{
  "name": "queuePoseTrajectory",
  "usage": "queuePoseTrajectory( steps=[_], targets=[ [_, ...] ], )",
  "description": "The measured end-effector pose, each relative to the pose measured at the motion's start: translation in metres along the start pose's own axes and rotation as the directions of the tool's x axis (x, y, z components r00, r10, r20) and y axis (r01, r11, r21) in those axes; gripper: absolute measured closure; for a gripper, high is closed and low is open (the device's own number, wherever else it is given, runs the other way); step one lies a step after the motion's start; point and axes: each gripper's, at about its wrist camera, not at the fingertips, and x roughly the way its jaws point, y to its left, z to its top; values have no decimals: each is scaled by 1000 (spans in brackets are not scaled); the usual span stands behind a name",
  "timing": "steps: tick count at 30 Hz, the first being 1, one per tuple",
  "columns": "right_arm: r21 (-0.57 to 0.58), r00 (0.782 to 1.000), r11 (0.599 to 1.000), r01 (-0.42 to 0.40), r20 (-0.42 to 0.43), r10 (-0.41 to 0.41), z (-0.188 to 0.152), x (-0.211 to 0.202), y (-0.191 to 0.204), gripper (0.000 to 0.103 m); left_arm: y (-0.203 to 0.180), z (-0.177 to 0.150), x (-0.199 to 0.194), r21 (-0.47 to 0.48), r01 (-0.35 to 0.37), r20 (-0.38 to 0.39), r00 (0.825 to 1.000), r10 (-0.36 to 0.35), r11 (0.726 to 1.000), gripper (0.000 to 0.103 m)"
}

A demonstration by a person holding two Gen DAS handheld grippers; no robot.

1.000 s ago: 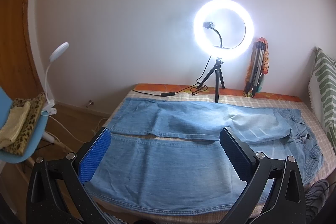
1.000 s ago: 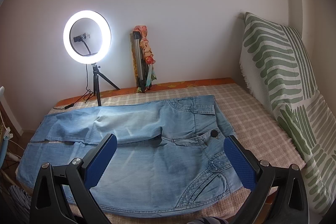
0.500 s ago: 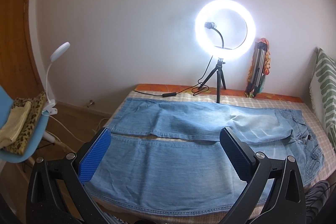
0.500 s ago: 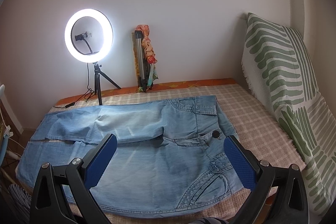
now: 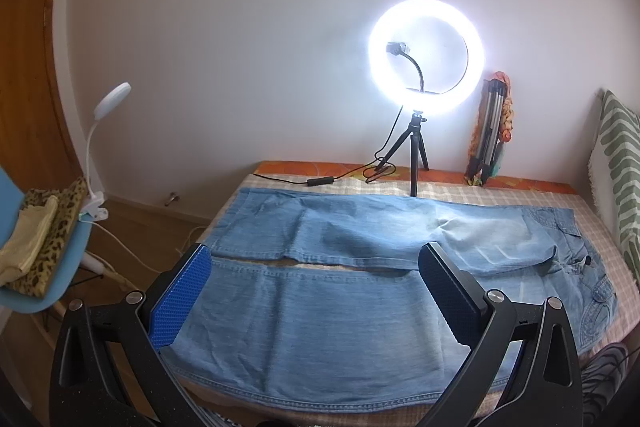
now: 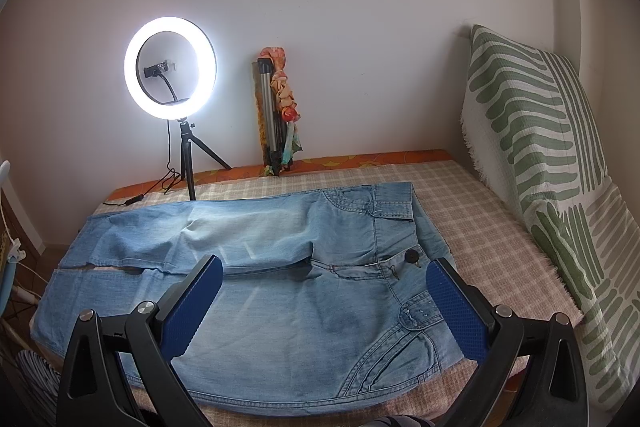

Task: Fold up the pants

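Observation:
Light blue denim pants (image 5: 328,311) lie flat and unfolded on the checked bed cover (image 5: 592,227), legs side by side with the hems to the left and the waist to the right. My left gripper (image 5: 316,271) hovers open above the near leg, close to the front edge, holding nothing. In the right wrist view the same pants (image 6: 280,315) show the waistband, a dark button and the front pocket. Over the hip area my right gripper (image 6: 324,281) stands open and empty.
A lit ring light on a tripod (image 5: 426,63) with its cable stands at the back of the bed. A folded tripod with a scarf (image 6: 276,115) leans on the wall. A green-striped pillow (image 6: 552,163) is at the right. A blue chair (image 5: 48,259) with clothes and a clip lamp stands left.
Both grippers have drifted slightly to the left, so the scene has shifted a little to the right in both views. The pants have not moved; both grippers stay open.

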Motion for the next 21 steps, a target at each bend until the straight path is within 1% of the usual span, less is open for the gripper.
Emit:
queuePoseTrajectory(
  steps=[21],
  targets=[
    [-4,1000,1000,-8,-9,8,-1,4,7,0,1,-2,4,-1,2,-10,1000,-2,1000,0]
  ],
)
